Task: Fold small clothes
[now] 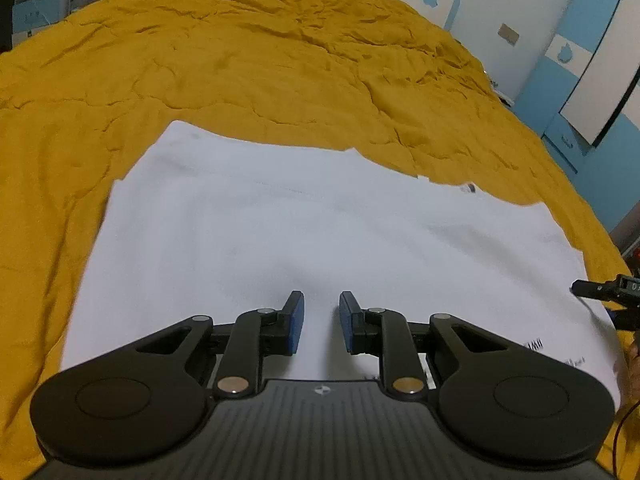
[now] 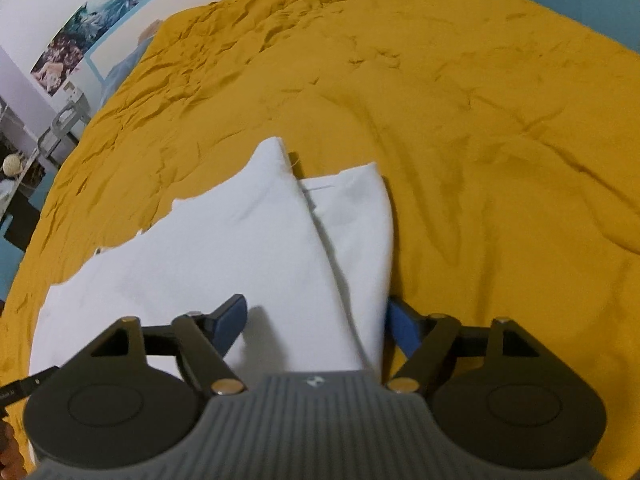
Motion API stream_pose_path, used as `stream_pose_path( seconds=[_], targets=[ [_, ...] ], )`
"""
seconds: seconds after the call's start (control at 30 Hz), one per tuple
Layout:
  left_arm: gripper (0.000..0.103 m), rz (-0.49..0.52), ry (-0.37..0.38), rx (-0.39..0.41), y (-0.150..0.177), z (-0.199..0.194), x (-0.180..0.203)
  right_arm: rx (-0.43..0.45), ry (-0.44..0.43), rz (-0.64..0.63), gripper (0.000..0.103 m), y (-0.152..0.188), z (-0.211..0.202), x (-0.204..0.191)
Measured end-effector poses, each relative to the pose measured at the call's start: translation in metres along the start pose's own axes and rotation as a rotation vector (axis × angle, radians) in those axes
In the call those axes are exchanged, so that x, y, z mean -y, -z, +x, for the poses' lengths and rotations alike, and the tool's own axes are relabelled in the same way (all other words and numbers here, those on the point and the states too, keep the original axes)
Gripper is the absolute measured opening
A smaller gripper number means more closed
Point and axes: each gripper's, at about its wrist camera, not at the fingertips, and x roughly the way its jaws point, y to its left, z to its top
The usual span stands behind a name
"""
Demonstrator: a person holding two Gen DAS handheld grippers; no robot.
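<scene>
1. From the left wrist view, we see the white T-shirt (image 1: 280, 232) spread flat on the bed's mustard-yellow bedspread (image 1: 240, 52), its far edge running across the middle of the bed, with small dark print near its right edge.
2. The left claw (image 1: 321, 322) hangs over the shirt's near part with its blue pads (image 1: 297, 322) a narrow gap apart. We see bare white cloth between them and no fold pinched, so we judge it holds nothing.
3. At the right edge of this view the tip of the other tool pokes in near the shirt's side.
4. From the right wrist view, we see the shirt's side folded inward, a sleeve or flap (image 2: 356, 216) lying beside the main panel, likely to narrow the garment.
5. The right claw (image 2: 318, 324) stands wide open, straddling the folded flap's near end. The pads do not press on it, so we judge it free. One pad lies over white cloth, the other at the flap's edge beside the bedspread.
</scene>
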Motion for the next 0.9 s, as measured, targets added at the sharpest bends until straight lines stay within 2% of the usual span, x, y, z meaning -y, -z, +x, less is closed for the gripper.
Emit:
stream_pose_path(
  seconds=[0.17,0.23,0.3,0.43,0.47,0.53,0.6,0.73,0.9],
  targets=[
    [0.025,-0.027,0.017,0.010,-0.005,0.015,-0.006,0.009,-0.007,-0.015,0.075,-0.012,0.026,-0.006],
    [0.025,-0.033,0.024,0.014,-0.005,0.017,-0.008,0.015,-0.005,-0.025,0.065,-0.015,0.032,-0.009],
    [0.025,-0.035,0.032,0.016,-0.004,0.017,-0.009,0.017,-0.010,-0.011,0.061,-0.017,0.034,-0.011],
    [0.025,-0.056,0.051,0.016,-0.003,0.016,-0.014,0.026,-0.074,0.078,0.059,-0.020,0.032,0.001],
    [0.025,-0.064,0.054,0.014,-0.004,0.016,-0.015,0.029,-0.099,0.110,0.057,-0.020,0.031,0.006],
    [0.025,-0.074,0.052,0.011,-0.005,0.016,-0.015,0.032,-0.114,0.146,0.034,-0.020,0.027,0.012],
    [0.025,-0.065,0.040,0.008,-0.006,0.016,-0.011,0.025,-0.127,0.162,0.024,-0.021,0.025,0.016],
    [0.025,-0.050,0.017,0.000,-0.007,0.015,-0.006,0.044,-0.149,0.168,0.013,-0.024,0.019,0.019],
    [0.025,-0.034,0.001,0.015,-0.010,-0.001,-0.004,0.080,-0.147,0.109,0.008,-0.026,-0.002,-0.003]
  ],
)
